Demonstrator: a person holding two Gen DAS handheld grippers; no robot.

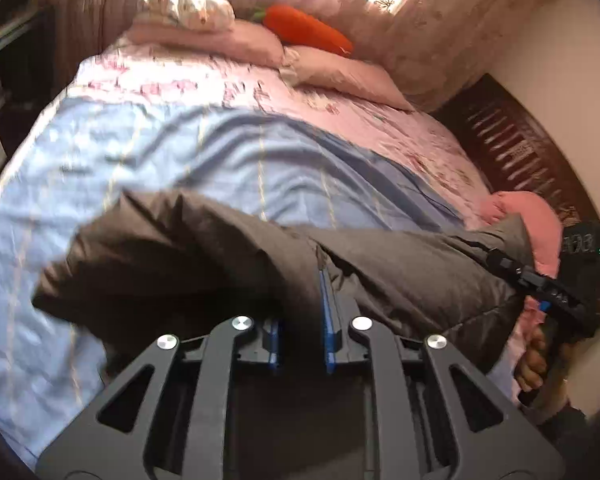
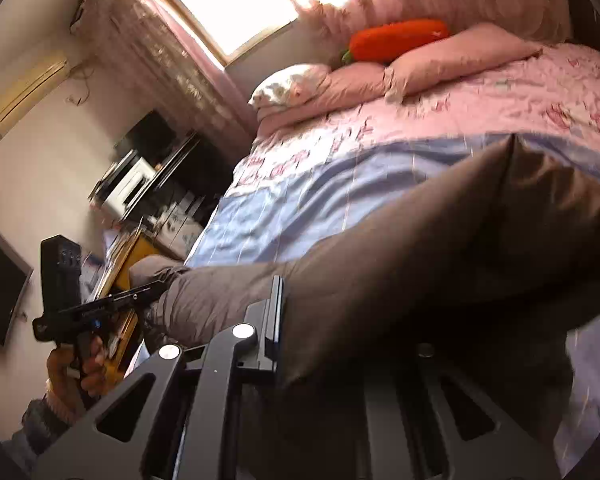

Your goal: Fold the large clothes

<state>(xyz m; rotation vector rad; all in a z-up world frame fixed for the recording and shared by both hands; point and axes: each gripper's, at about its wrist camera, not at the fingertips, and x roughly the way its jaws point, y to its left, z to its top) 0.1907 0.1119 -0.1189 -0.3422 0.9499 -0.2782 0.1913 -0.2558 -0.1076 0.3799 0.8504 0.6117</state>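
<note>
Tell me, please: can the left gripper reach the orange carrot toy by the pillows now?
Probably not. The left gripper appears shut on the dark jacket, and the carrot toy lies at the far end of the bed, beyond the jacket.

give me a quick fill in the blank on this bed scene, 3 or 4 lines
1. Both grippers, left and right, grip a dark ____ garment.
2. The plush carrot is ____ in colour.
3. The carrot rests on the ____ by the window.
4. The sheet under the garment is light ____.

Missing words: brown; orange; pillows; blue
</note>
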